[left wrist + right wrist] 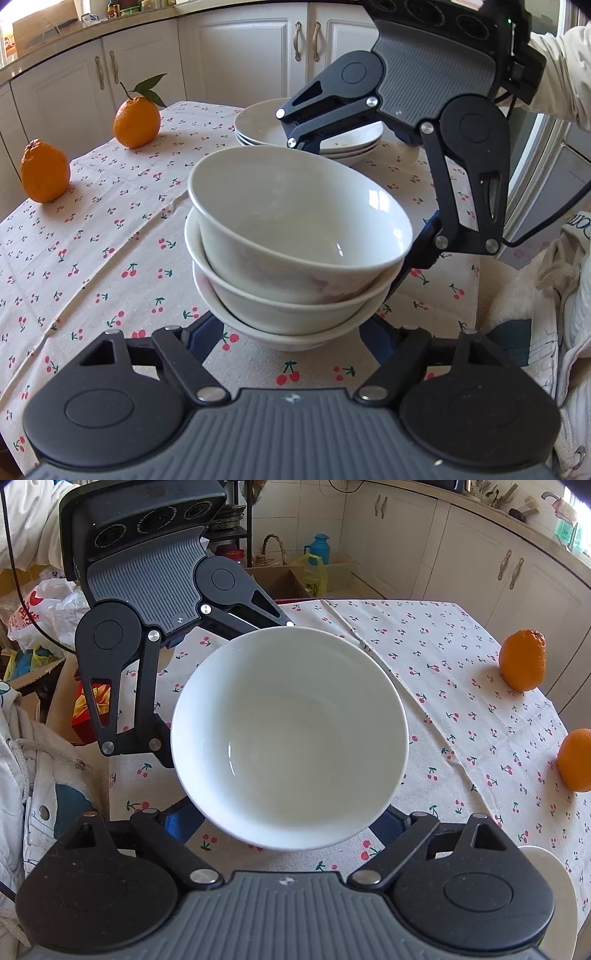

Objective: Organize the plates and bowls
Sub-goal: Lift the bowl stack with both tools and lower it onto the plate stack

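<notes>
White bowl (290, 738): below me, mouth up, between the spread fingers of my right claw (284, 823). Left claw (236, 686): opposite, straddling the bowl's far side. Tabletop (461, 701): cherry-print cloth. Two oranges (522, 659) (576, 760): at right, apart.

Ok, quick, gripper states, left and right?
Left gripper: open, straddling the base of the bowl stack; contact hidden.
Right gripper: open, straddling the same stack; contact hidden.
</notes>
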The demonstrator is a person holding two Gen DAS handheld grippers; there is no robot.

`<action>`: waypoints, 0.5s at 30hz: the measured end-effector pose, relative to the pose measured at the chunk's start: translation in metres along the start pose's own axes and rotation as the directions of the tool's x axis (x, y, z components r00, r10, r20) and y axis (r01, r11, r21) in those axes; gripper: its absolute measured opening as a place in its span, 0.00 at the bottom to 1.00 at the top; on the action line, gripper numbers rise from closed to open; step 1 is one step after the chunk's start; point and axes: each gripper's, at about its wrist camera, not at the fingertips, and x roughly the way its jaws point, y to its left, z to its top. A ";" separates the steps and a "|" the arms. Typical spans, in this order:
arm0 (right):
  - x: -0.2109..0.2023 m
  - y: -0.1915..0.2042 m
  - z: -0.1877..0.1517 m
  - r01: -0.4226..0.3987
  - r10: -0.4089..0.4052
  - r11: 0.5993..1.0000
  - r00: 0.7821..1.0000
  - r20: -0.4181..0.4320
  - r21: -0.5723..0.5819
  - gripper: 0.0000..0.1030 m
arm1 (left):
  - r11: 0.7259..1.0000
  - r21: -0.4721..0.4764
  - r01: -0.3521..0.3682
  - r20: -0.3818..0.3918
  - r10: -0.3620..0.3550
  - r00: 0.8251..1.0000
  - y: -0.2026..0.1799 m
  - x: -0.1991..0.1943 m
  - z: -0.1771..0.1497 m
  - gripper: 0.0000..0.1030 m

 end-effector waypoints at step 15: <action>0.005 -0.007 -0.001 -0.033 0.033 0.999 0.999 -0.004 0.006 0.88 | 1.000 0.012 0.012 -0.021 -0.011 1.000 0.002 0.001 0.004 0.78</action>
